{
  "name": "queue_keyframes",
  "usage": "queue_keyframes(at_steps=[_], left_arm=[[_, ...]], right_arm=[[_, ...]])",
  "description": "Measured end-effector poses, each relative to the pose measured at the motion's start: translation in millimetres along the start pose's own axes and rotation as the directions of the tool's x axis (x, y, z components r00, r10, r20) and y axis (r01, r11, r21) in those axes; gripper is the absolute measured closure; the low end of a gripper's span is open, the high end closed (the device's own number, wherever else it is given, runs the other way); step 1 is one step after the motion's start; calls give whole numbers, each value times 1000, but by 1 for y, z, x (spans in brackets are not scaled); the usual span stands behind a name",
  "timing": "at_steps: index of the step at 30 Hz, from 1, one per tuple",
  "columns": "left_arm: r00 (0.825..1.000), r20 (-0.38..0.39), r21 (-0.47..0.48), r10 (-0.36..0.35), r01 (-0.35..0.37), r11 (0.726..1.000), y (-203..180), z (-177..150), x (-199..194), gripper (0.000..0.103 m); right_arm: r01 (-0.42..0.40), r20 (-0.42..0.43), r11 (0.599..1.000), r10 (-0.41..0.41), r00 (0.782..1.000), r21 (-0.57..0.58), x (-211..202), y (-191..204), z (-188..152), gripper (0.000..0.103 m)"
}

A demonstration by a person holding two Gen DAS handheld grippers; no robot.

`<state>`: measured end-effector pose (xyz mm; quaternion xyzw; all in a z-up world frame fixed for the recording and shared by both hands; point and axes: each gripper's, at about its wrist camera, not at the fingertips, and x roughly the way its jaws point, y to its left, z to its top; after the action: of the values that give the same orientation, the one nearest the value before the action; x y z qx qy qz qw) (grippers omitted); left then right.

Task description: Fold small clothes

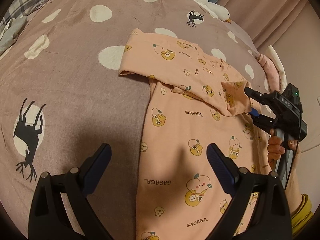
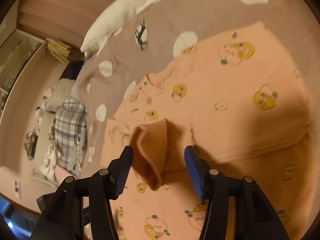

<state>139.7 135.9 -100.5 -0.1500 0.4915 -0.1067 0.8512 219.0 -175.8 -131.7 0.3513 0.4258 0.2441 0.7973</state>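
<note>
A small peach shirt (image 1: pixel 180 124) printed with yellow cartoon figures lies on the bed; one sleeve is folded across its chest. My left gripper (image 1: pixel 158 156) is open and empty, hovering over the shirt's left edge. My right gripper (image 2: pixel 158 156) is open, its fingers on either side of the sleeve cuff (image 2: pixel 150 148), which stands up loosely between them. In the left wrist view the right gripper (image 1: pixel 252 104) sits at the cuff (image 1: pixel 236 98) on the shirt's right side.
The bed has a mauve cover (image 1: pixel 70 70) with white dots and black deer. A white goose plush (image 1: pixel 210 2) lies at the far edge. A plaid cloth (image 2: pixel 70 124) and other items lie on the floor beside the bed.
</note>
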Motion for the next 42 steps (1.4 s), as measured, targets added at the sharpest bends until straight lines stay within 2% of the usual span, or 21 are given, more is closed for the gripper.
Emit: queue_keyframes(at_steps=[3, 8, 13, 15, 21, 22, 23, 25, 28, 31, 33, 36, 40, 42], left_arm=[[1000, -7, 3, 8, -8, 1000, 1, 0, 1, 7], [1000, -4, -1, 13, -13, 1000, 3, 0, -1, 7], [1000, -4, 0, 18, -18, 1000, 3, -1, -1, 7], [1000, -6, 0, 16, -16, 1000, 3, -1, -1, 7], [1000, -14, 6, 27, -27, 1000, 1, -2, 0, 7], [999, -16, 4, 29, -29, 1000, 2, -2, 1, 7], [999, -18, 2, 32, -32, 999, 2, -2, 1, 7], [999, -21, 0, 38, -38, 999, 2, -2, 2, 7], [999, -18, -4, 40, -40, 999, 3, 0, 1, 7], [999, -17, -6, 43, -43, 999, 3, 1, 1, 7], [999, -19, -4, 41, -41, 999, 2, 1, 2, 7], [999, -23, 3, 40, -40, 999, -1, 3, 5, 7], [999, -12, 33, 39, -39, 999, -12, 12, 7, 7], [999, 1, 52, 38, -38, 998, -19, 22, 8, 7]], right_arm=[[69, -23, 997, -69, 997, -24, 8, 3, -2, 49], [-62, 31, 992, 59, 998, 111, -12, -17, 0, 49], [-127, 50, 975, 120, 992, 181, -20, -32, 0, 49], [-127, 41, 975, 122, 992, 184, -17, -32, 0, 49], [26, 2, 997, -26, 1000, 70, 2, -9, -1, 50], [69, 6, 997, -69, 998, 28, 4, -2, 0, 62], [124, 8, 992, -123, 992, -27, 7, 7, 0, 84], [220, 25, 969, -219, 975, -111, 9, 20, 1, 95], [239, 94, 949, -224, 970, -205, -9, 45, 9, 97], [186, 192, 955, -143, 971, -229, -50, 64, 26, 97], [180, 235, 954, -123, 964, -238, -73, 68, 36, 97], [246, 253, 942, -187, 949, -226, -88, 53, 50, 97], [310, 190, 936, -278, 941, -167, -79, 13, 56, 97], [357, 168, 925, -335, 927, -128, -71, -4, 56, 97]])
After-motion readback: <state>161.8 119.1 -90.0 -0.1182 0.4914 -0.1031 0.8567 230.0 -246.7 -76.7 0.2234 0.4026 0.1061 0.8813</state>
